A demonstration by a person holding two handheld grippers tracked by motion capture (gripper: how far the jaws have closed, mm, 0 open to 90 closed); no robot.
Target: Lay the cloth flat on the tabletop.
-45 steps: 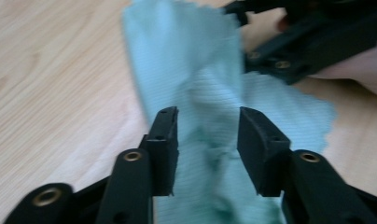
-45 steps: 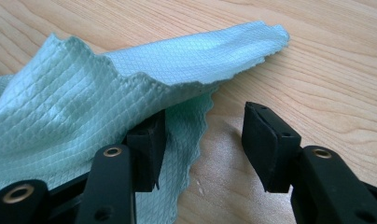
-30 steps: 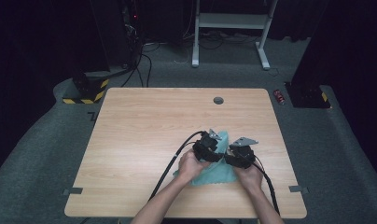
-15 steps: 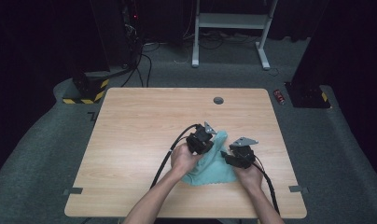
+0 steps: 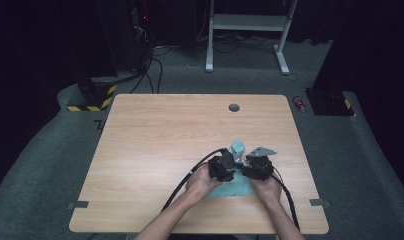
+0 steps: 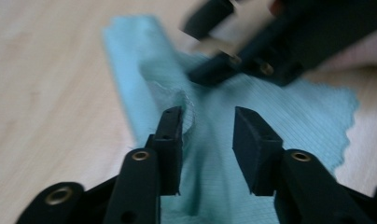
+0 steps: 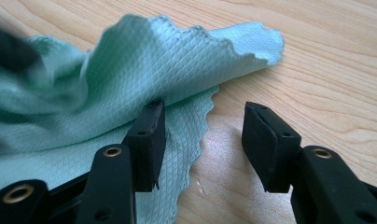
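Note:
A teal waffle-weave cloth [image 5: 233, 186] lies crumpled near the front of the wooden table [image 5: 155, 150], one corner raised at the back. My left gripper [image 5: 229, 167] hovers over it. Its jaws [image 6: 207, 114] have just been opening and stand apart. The cloth [image 6: 214, 154] runs beneath them and a raised fold brushes the left pad [image 6: 170, 128], unpinched. My right gripper [image 5: 250, 171] sits close beside it, open [image 7: 204, 107]. Its left jaw is over the scalloped cloth edge [image 7: 130, 79], its right jaw over bare wood. The right gripper [image 6: 289, 37] also shows in the left gripper view.
A round cable grommet [image 5: 234, 107] sits at the table's far edge. Black cables [image 5: 190, 175] trail from the grippers toward the front. On the floor behind are a white desk frame [image 5: 250, 22], a yellow-black striped block [image 5: 90, 102] and a red can [image 5: 300, 103].
Half a second ago the left hand was farther left and back with the cloth bunched up; it has come back close to the right gripper. The right hand has kept still.

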